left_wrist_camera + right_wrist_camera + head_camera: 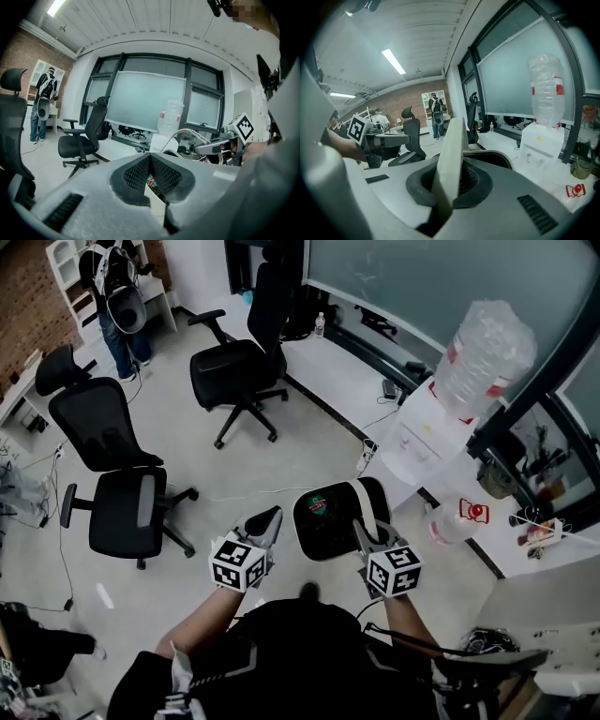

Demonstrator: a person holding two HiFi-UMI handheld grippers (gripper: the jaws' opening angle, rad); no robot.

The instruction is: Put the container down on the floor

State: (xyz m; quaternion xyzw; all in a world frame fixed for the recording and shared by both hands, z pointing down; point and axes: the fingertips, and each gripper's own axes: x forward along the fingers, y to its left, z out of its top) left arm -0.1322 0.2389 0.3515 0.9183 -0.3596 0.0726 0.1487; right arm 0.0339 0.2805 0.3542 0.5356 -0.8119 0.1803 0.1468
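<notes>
Above floor [281, 460], in front of person: container [323, 521] hangs in air, dark inside, white rim. Left hand-held gripper [271, 518] clenched on left rim; right hand-held gripper [361, 526] clenched on right rim, thin white wall pinched between pads. Step in hand, by judgement: lowering. To do well: hold both grips tight, drop both sides evenly so container stays level, aim at bare floor clear of chair [127, 512] and water dispenser [417, 432], release only once bottom rests flat

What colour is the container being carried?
The container has a white rim and a black inside. The head view shows it best.
</notes>
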